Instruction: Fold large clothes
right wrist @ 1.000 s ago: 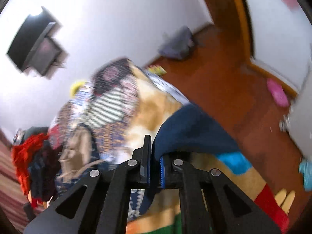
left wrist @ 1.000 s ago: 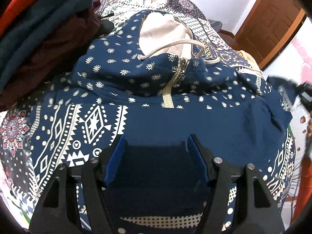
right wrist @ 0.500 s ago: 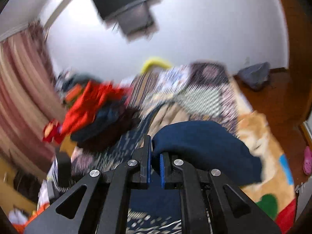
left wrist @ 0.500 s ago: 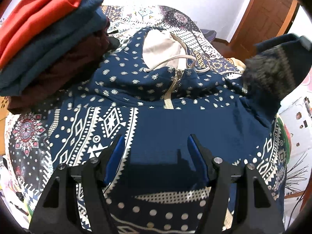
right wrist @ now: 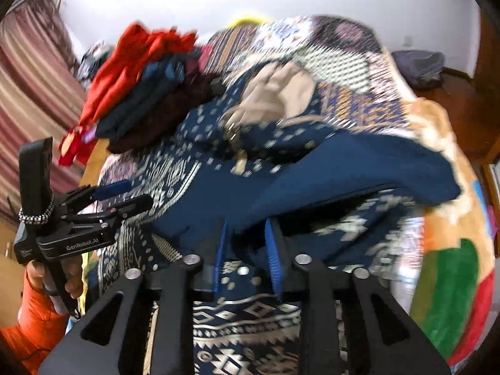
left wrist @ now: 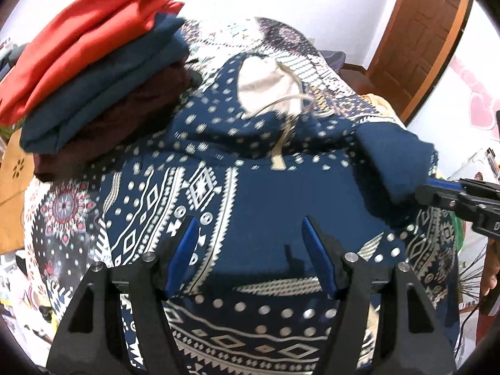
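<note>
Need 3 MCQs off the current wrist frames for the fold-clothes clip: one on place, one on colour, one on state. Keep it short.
1. In the left wrist view, where does the stack of folded clothes sit relative to the patterned hoodie?
A. On the hoodie's lower hem
B. Up and to the left of it, beside the hood
C. On the floor by the door

2. What colour is the top garment of that stack?
A. Red
B. Green
C. White

3. How does the left gripper stand?
A. Shut on the drawstring
B. Shut on a sleeve
C. Open, with nothing between its fingers

Answers:
1 B: the stack fills the upper left corner, next to the hood.
2 A: a red layer lies over the blue and maroon ones.
3 C: its blue pads stand wide apart, with only the hoodie front seen beyond them.
</note>
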Demonstrator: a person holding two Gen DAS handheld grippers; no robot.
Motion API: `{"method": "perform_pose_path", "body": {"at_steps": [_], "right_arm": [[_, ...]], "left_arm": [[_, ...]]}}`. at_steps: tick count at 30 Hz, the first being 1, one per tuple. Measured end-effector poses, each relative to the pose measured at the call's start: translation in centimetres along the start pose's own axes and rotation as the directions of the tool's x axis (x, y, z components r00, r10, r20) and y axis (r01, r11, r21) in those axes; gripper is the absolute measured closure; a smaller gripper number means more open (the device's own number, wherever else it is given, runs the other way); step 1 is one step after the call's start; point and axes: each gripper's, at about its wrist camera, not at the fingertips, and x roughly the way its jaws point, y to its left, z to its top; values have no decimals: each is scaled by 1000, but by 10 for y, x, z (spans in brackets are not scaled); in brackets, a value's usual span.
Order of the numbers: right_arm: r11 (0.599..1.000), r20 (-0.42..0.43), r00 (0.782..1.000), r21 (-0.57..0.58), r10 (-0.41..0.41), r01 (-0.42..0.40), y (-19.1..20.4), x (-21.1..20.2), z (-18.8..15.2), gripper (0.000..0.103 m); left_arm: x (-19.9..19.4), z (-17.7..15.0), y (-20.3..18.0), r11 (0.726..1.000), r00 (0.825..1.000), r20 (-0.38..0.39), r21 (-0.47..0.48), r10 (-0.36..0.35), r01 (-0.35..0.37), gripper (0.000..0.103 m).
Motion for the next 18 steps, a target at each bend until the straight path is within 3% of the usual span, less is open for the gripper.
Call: {"method": "perform_pose_path", "body": {"at_steps": [2,9,15,18], "right_arm": [[999,71,997,15,-32,31,-13,-21,0,58],[982,183,966,95,-180,165,-57,-63,-7,57],[958,186,952,200,-242,204,-98,-77,-19,57],[946,169,951,244,-257,212,-116,-77,-28,57]], "left_arm": [[-3,9,-13,1000,1000,15,25,-10,9,36],[-7,50,-83,983,995,54,169,-79,69,35],[11,76,-166,926,994,50,372,-93,68,33],[25,82,-197,901,994,17,425,-105,88,33]]}}
